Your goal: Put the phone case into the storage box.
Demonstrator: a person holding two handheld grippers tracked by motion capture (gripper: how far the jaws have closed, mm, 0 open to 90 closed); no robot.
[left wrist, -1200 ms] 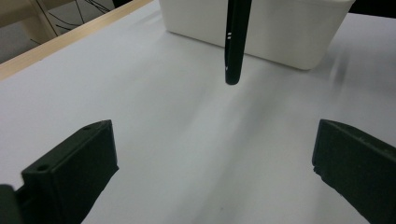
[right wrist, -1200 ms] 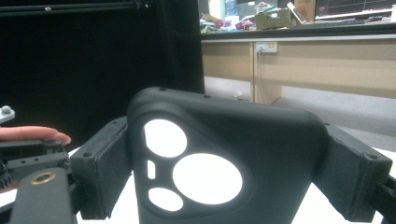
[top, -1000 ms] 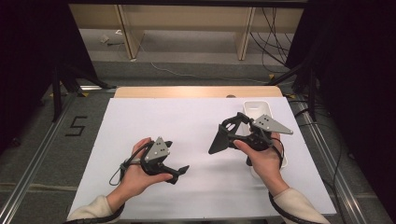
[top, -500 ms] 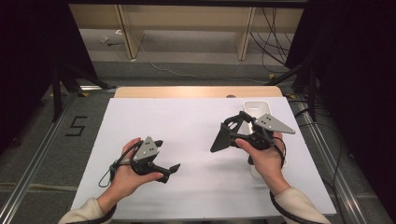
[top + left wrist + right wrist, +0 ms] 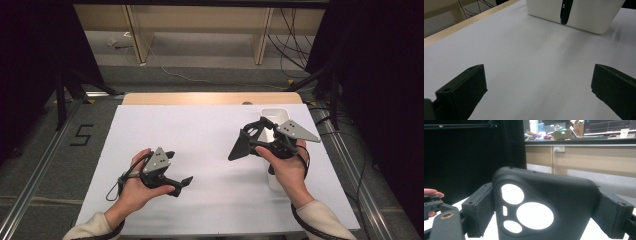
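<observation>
Between right gripper's jaws: black phone case, camera cutouts facing lens, both pads pressed on its sides. Gripper clenched on case, held raised above white table sheet, just left of white bin. Left gripper sat low over sheet at near left, well apart from case; jaws spread wide, nothing between them. Bin stood at table's far right edge.

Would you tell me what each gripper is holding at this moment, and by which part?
The right gripper clamps a black phone case by its two long side edges. The left gripper holds nothing; its jaws stand open.
</observation>
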